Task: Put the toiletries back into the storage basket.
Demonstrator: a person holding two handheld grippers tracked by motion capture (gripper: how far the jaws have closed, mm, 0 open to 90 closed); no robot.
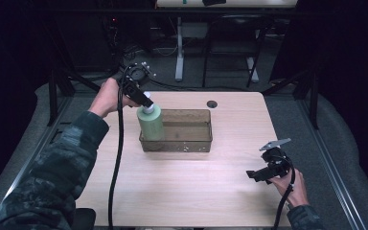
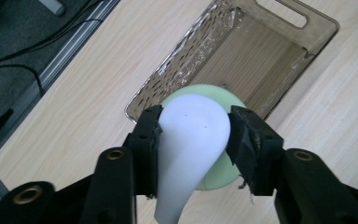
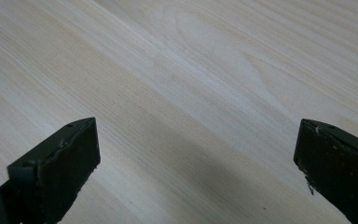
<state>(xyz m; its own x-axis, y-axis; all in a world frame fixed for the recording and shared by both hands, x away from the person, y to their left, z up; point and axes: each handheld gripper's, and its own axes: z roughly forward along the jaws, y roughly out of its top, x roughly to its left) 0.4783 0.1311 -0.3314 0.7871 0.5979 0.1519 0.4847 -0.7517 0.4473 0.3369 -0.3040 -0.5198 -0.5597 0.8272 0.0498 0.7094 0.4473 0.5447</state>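
Observation:
A pale green bottle point(image 1: 151, 123) with a white pump top point(image 2: 191, 140) stands upright in the left end of a smoky clear plastic bin point(image 1: 191, 142). My left gripper point(image 1: 146, 102) is shut on the white pump top from above; its two black jaws press the top's sides, and the green shoulder point(image 2: 214, 93) shows beneath. My right gripper point(image 1: 258, 174) rests low over the bare wood at the table's right front, its jaws wide open with nothing between them; its fingertips point(image 3: 60, 163) frame plain tabletop.
The wooden table point(image 1: 182, 191) has a small round cable hole point(image 1: 212, 104) behind the bin. The bin's right part holds nothing. Beyond the far edge are desk legs, cables and dark frames on a grey floor.

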